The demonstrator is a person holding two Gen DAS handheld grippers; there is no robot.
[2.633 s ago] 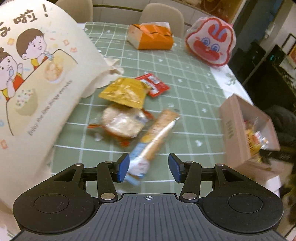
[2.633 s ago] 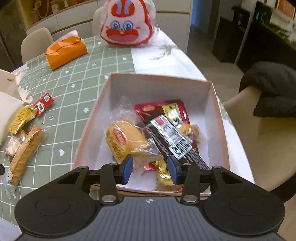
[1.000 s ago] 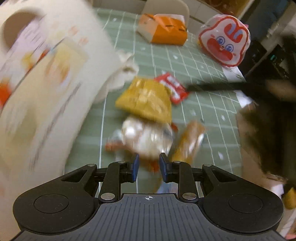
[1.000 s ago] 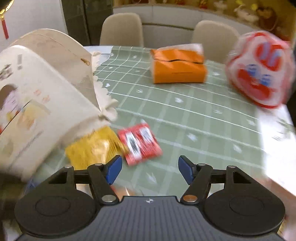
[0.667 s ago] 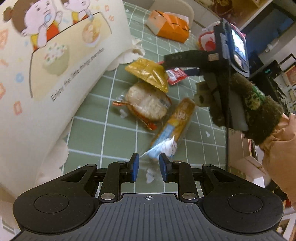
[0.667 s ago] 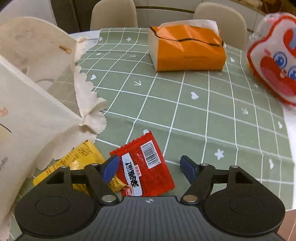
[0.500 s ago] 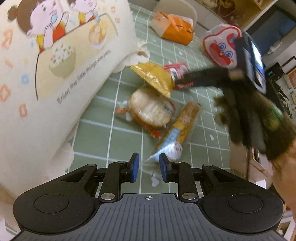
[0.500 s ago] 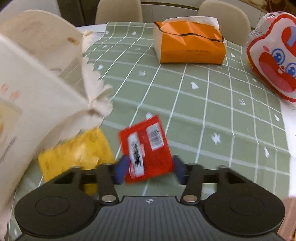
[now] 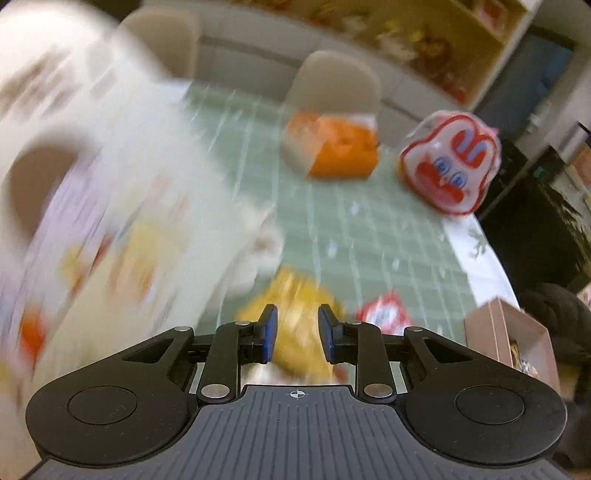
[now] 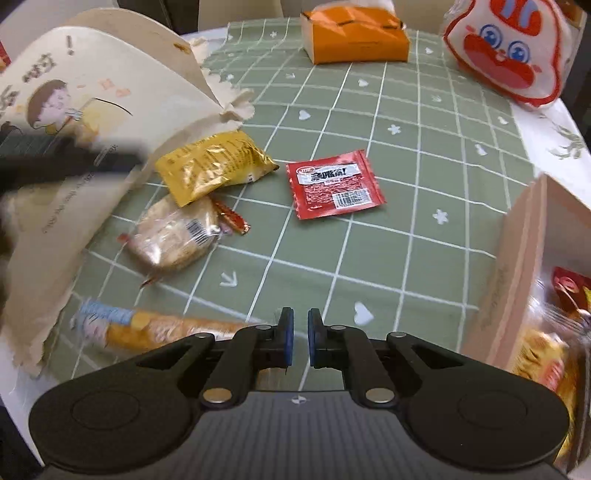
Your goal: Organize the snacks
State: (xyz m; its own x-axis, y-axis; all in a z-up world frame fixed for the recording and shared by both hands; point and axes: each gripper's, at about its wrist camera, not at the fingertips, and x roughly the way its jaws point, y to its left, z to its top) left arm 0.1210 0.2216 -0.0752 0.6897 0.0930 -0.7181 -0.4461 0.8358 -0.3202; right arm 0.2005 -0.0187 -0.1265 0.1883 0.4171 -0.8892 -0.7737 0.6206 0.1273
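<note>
The red packet (image 10: 335, 184) lies flat on the green checked cloth (image 10: 424, 236), printed face up, touching nothing; bare cloth runs from it toward the pink box (image 10: 517, 273), whose near wall stands at the table's right edge with wrapped snacks inside. On the packet's far side from the box lies the yellow packet (image 10: 212, 168), crinkled and glossy, its edge resting on the round cake (image 10: 175, 234) in clear wrap. Nearer the camera than the packet, the long bar (image 10: 162, 328) lies crosswise, one end running under the right gripper (image 10: 297, 341). That gripper's blue pads stand nearly together with only a thin slit between and nothing in it. Beyond the yellow packet the paper bag (image 10: 74, 122) lies on its side, hemming in that side of the cloth. Well behind the red packet sit the orange tissue box (image 10: 354, 31) and the rabbit bag (image 10: 506, 51) near the far edge. The left view is badly smeared: the left gripper (image 9: 297, 334) holds its pads a modest gap apart above what is probably the yellow packet (image 9: 295, 295), gripping nothing.
</note>
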